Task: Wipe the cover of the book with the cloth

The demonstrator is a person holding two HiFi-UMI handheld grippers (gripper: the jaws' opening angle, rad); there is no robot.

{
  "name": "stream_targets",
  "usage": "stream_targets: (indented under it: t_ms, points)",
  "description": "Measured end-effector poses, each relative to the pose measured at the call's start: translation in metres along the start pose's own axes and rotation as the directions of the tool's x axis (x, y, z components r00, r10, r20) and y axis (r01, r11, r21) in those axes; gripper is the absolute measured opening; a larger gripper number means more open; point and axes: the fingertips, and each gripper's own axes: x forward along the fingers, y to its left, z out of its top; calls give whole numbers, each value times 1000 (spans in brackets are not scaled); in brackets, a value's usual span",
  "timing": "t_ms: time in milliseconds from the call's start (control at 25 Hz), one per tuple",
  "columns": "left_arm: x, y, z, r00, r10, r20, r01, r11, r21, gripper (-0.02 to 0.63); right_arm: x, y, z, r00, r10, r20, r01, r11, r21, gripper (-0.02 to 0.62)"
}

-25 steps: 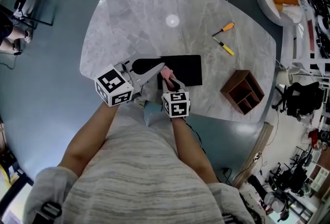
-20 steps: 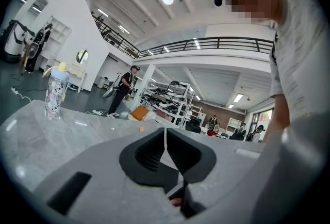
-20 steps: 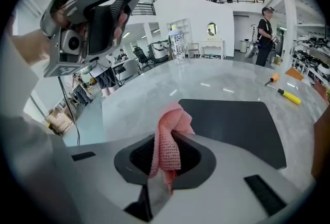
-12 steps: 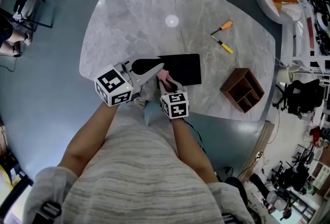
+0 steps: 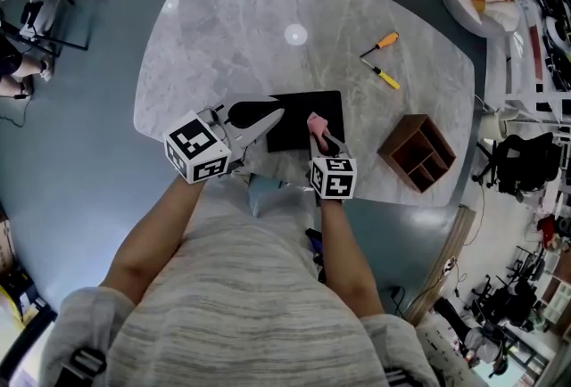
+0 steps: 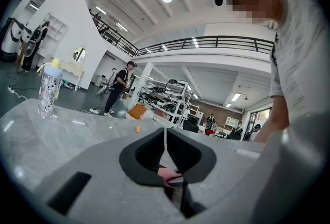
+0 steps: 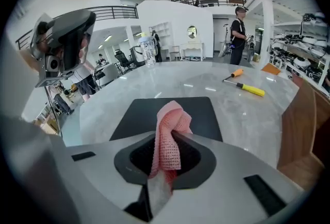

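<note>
Pink cloth (image 7: pixel 169 127) is pinched in my right gripper (image 5: pixel 318 131) over the black book (image 5: pixel 299 113), which lies at the near edge of the marble table (image 5: pixel 223 37), ready for rubbing. My left gripper (image 5: pixel 272 118), tongs pressed together on nothing, sits at the book's left edge, probably steadying it.

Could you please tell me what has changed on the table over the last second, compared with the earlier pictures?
The right gripper, shut on the pink cloth, slid to the right along the near part of the black book cover. The left gripper stayed put with its jaws together at the book's left end. The book and the wooden box did not move.
</note>
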Motion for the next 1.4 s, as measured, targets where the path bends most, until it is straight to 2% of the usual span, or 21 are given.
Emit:
stream_targets:
  t_ms: [320, 520, 720, 1000, 1240, 1400]
  points:
    - [3, 3, 6, 1000, 6, -3, -6, 1000, 13, 26, -12, -55, -6, 995, -98, -14, 99, 995, 23, 50]
    - [3, 5, 12, 1000, 8, -4, -8, 1000, 27, 26, -15, -62, -5, 993, -114, -13, 115, 993, 32, 49]
    - [1, 7, 18, 1000, 13, 2, -13, 999, 33, 26, -24, -59, 8, 994, -102, 34, 100, 993, 65, 49]
    - [-7, 4, 29, 1000, -6, 11, 5, 999, 52, 26, -61, -43, 45, 981, -79, 177, 54, 988, 146, 51]
    - [-17, -4, 50, 999, -26, 46, 22, 997, 73, 26, -109, -23, 86, 944, -50, 327, -13, 982, 187, 51]
    - [-20, -17, 65, 996, -57, 65, 50, 994, 99, 26, -140, -8, 110, 907, -35, 420, -60, 976, 210, 51]
